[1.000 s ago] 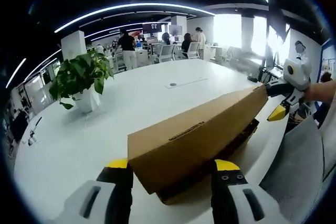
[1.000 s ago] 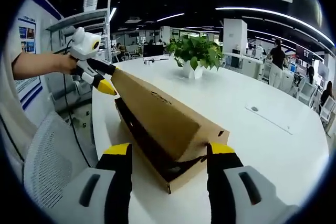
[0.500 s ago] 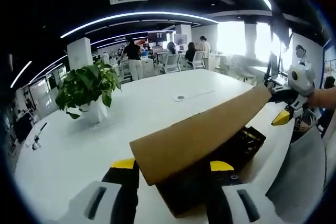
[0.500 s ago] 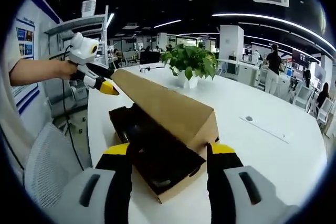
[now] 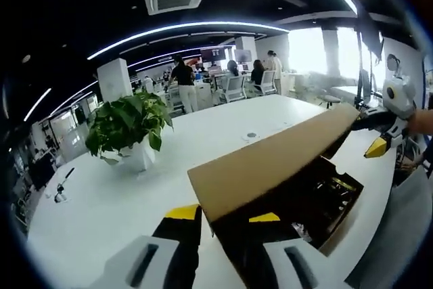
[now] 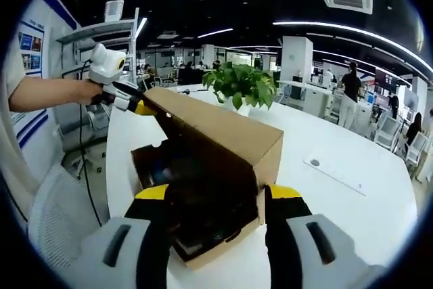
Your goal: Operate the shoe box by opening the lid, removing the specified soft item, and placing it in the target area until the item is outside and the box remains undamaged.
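- Fingertips of my left gripper (image 5: 224,216) stand apart, one on each side of the near corner of the shoe box lid (image 5: 270,160); whether either pad presses the cardboard, I cannot tell.
- Right gripper (image 6: 218,193) likewise stands with its yellow-tipped fingers spread, straddling the lid's end flap at the opposite end of the shoe box (image 6: 203,248); contact not confirmed.
- Lid is raised at a steep tilt over the box, hinged along the side away from me, and the dark interior lies open just beyond both pairs of fingers.
- Dark contents (image 5: 318,194) lie inside the box, ahead of my left fingers; I cannot identify the soft item among them. Judged: item not yet removed.
- Step in hand, as I judge it: finishing the lid opening. Lift both ends evenly so the lid does not twist at its fold, and stop short of forcing the hinge.
- Risk noted: the box sits near the white table (image 6: 338,194) edge on my side; avoid dragging it outward.
- Potted plant (image 6: 238,86) stands well beyond the lid, clear of the work.
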`<state>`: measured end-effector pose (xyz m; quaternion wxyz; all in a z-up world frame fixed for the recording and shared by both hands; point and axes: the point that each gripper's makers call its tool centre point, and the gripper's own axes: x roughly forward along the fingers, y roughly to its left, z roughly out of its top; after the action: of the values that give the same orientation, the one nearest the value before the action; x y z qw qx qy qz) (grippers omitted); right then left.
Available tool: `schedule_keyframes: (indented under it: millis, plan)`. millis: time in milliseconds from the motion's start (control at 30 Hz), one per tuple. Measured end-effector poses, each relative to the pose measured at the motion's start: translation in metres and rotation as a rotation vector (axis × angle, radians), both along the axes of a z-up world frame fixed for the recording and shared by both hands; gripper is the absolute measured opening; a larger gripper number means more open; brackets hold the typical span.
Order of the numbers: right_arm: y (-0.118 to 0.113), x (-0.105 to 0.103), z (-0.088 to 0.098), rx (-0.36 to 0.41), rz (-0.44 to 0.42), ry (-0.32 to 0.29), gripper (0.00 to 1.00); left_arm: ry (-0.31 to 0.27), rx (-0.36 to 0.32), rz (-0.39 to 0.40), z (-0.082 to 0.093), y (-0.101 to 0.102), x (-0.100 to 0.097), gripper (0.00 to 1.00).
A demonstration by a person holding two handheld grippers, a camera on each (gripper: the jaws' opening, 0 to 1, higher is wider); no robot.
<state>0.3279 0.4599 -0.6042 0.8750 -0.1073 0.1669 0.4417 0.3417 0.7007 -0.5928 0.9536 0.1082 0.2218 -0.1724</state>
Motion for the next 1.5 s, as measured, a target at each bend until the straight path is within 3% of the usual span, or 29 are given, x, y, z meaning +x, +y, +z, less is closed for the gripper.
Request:
schedule_keyframes:
  millis: [333,533,800,1233,1500]
  plan:
    - [0.000,0.014,0.006,0.013,-0.012,-0.008,0.52,-0.045,0.023,0.053,0.006,0.015,0.023,0.05]
    - [-0.001,0.022,0.008,0.024,-0.023,-0.013,0.50,-0.056,0.008,0.069,0.008,0.016,0.030,0.04]
    - [-0.012,0.040,0.009,0.041,-0.085,-0.033,0.33,-0.061,-0.012,0.090,0.010,0.017,0.039,0.03]
    - [-0.037,0.051,-0.044,-0.010,-0.207,0.074,0.23,-0.061,-0.013,0.089,0.012,0.016,0.047,0.03]
    - [-0.039,0.058,-0.064,-0.021,-0.243,0.118,0.14,-0.062,-0.012,0.092,0.012,0.016,0.053,0.03]
